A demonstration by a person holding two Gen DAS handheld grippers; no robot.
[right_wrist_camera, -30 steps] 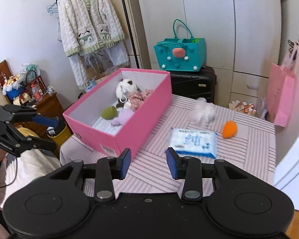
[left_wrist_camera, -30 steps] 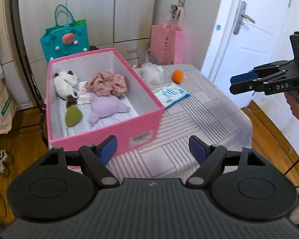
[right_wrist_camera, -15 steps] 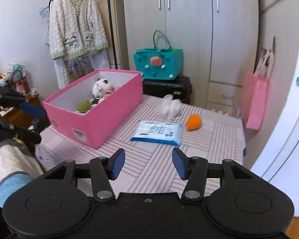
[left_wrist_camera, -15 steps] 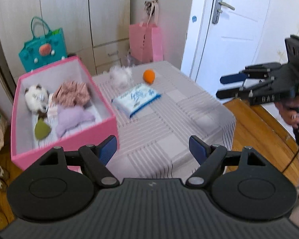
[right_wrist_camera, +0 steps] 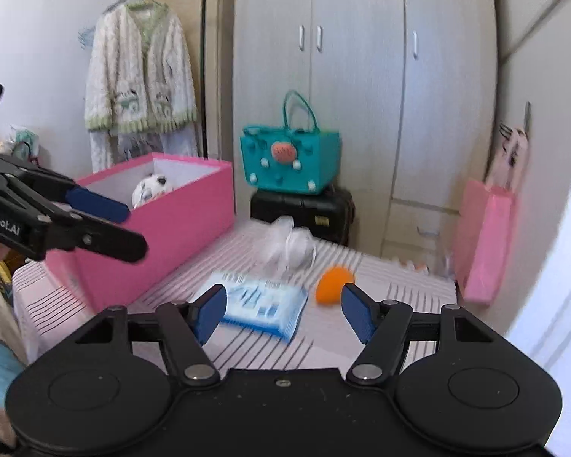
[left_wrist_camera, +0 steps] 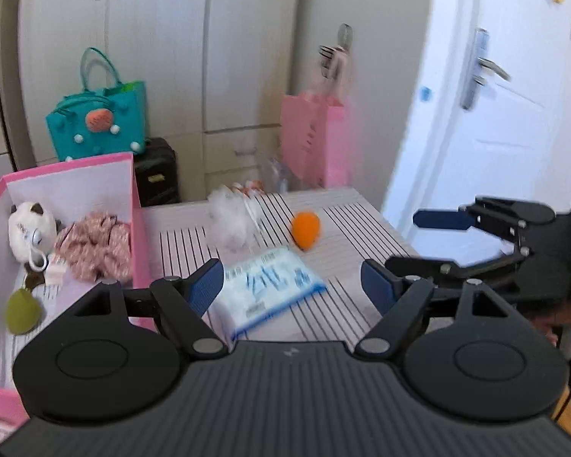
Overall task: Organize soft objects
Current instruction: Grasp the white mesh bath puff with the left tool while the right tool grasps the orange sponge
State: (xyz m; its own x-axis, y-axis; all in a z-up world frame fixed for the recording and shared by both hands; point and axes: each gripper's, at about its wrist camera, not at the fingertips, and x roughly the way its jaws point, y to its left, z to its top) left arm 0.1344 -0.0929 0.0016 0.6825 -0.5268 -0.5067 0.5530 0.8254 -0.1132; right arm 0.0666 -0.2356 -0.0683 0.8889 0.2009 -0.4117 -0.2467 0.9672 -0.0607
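A pink box [left_wrist_camera: 139, 236] [right_wrist_camera: 179, 224] stands on the left of a striped table [left_wrist_camera: 346, 228]. It holds a white plush cat [left_wrist_camera: 32, 230], a pink scrunched cloth [left_wrist_camera: 95, 245] and a green soft piece [left_wrist_camera: 21, 310]. On the table lie a blue-and-white tissue pack [left_wrist_camera: 268, 291] [right_wrist_camera: 260, 304], a white fluffy ball [left_wrist_camera: 230, 222] [right_wrist_camera: 289, 243] and an orange soft ball [left_wrist_camera: 305, 229] [right_wrist_camera: 333, 283]. My left gripper [left_wrist_camera: 291, 285] is open and empty above the tissue pack. My right gripper [right_wrist_camera: 283, 310] is open and empty just short of the pack.
A teal bag [left_wrist_camera: 97, 122] sits on a black case [right_wrist_camera: 304, 209] behind the table. A pink paper bag [left_wrist_camera: 316, 137] [right_wrist_camera: 483, 240] hangs by the white door [left_wrist_camera: 495, 106]. Wardrobes and a hanging cardigan [right_wrist_camera: 141, 83] stand behind.
Both grippers moved forward and lower toward the tissue pack, which now looms larger. The left view swung right, away from the box. The right gripper's jaws opened wider.
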